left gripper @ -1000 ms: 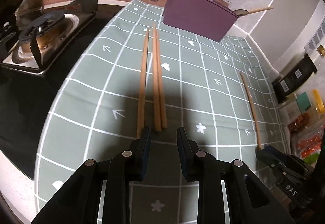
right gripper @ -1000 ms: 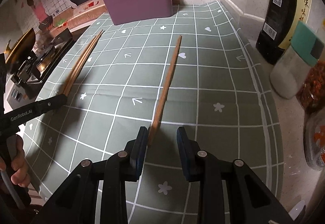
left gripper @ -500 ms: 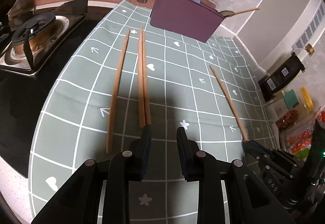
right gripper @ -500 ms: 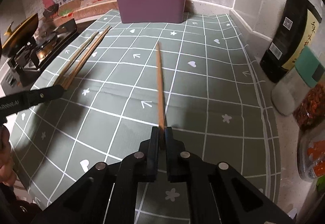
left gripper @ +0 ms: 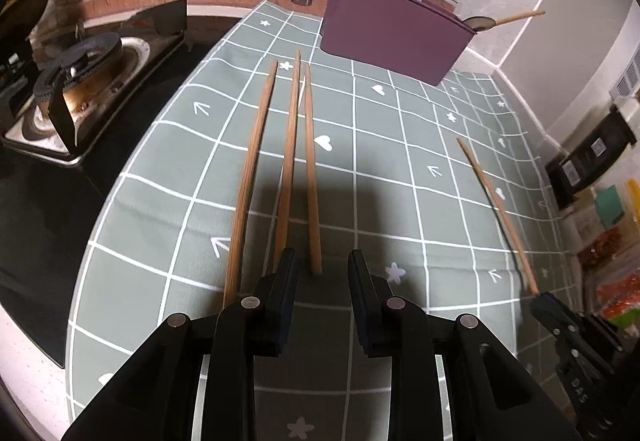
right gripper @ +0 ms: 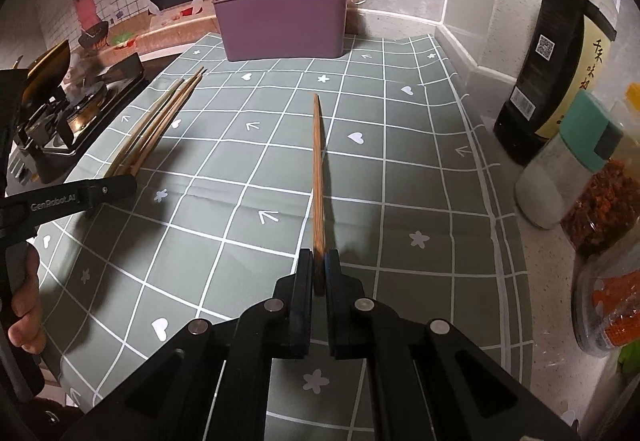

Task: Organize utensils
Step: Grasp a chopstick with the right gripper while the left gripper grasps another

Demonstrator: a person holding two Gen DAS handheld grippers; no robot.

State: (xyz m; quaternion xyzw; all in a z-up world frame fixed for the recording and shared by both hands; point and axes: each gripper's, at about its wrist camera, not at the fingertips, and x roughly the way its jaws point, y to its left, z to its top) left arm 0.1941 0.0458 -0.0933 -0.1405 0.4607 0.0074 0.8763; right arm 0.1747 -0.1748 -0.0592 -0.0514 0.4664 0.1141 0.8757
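Note:
Three wooden chopsticks (left gripper: pixel 296 145) lie side by side on the green grid mat (left gripper: pixel 400 177), pointing toward the purple utensil holder (left gripper: pixel 392 37) at the back. My left gripper (left gripper: pixel 322 265) stands open at their near ends. The rightmost stick's tip lies between its jaws without being pressed, and the middle stick's end is hidden behind the left finger. My right gripper (right gripper: pixel 319 265) is shut on the near end of a fourth chopstick (right gripper: pixel 317 169), which points straight ahead at the holder (right gripper: pixel 282 25). That stick (left gripper: pixel 496 209) also shows at the right of the left wrist view.
A gas stove (left gripper: pixel 76 81) sits off the mat's left edge. A dark sauce bottle (right gripper: pixel 560 61), a shaker with a teal lid (right gripper: pixel 568 161) and food jars (right gripper: pixel 600 209) crowd the right edge by the wall. Spoons and sticks stand in the holder. A person's hand (right gripper: pixel 24 313) holds the left gripper.
My right gripper closed on the single chopstick, which swung to point straight ahead. The left gripper stayed open and shifted across the near ends of the three chopsticks.

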